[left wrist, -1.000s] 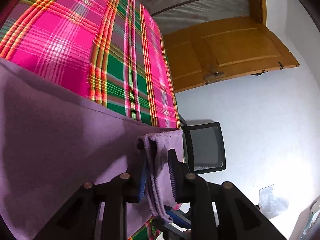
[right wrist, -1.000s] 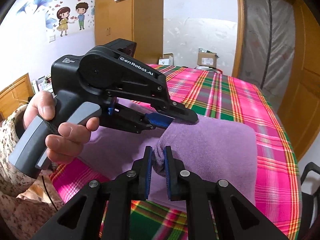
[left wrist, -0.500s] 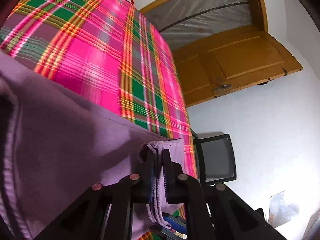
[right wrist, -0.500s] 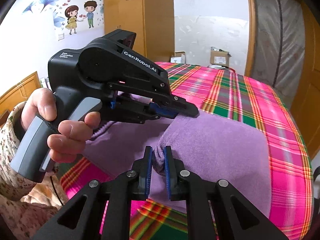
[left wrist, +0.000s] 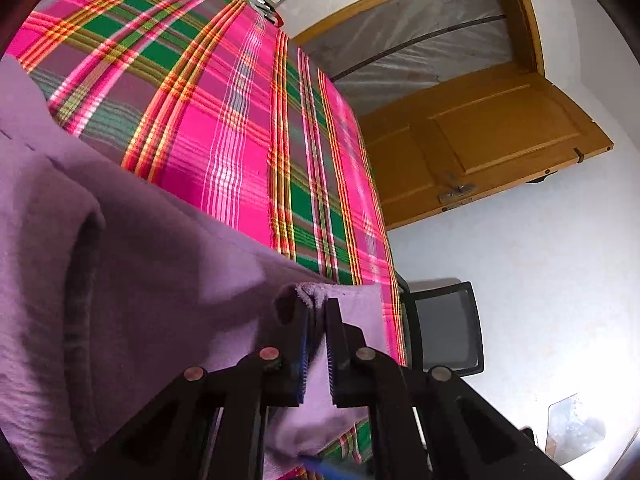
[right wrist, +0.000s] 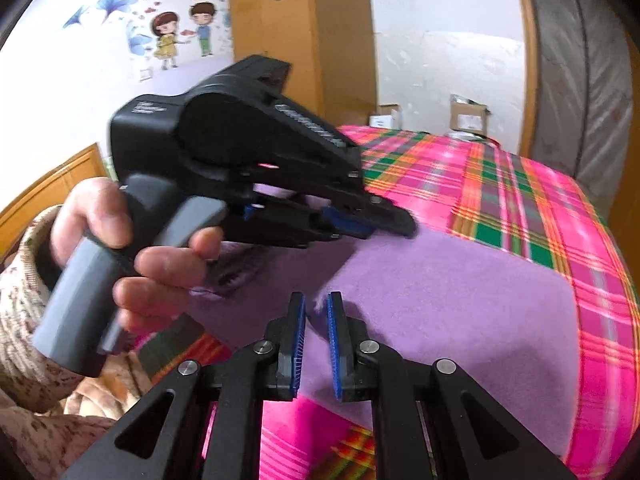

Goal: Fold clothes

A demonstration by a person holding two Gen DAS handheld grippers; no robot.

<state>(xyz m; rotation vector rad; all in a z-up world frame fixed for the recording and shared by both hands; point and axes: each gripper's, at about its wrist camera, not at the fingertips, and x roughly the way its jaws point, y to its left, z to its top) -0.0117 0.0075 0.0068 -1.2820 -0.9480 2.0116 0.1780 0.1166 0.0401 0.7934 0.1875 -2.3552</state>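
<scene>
While both tongs meet at the purple garment's (right wrist: 440, 300) near edge on the bed (right wrist: 520, 200), left tongs (left wrist: 316, 344) pinch its corner; right tongs (right wrist: 316, 340) stand slightly apart around the hem.

A bed with a pink, green and orange plaid cover (right wrist: 520, 200) carries the things. A purple garment (right wrist: 460, 292) lies folded directly on that cover at its near end. Beyond the garment, the plaid runs bare to the bed's far end.
</scene>
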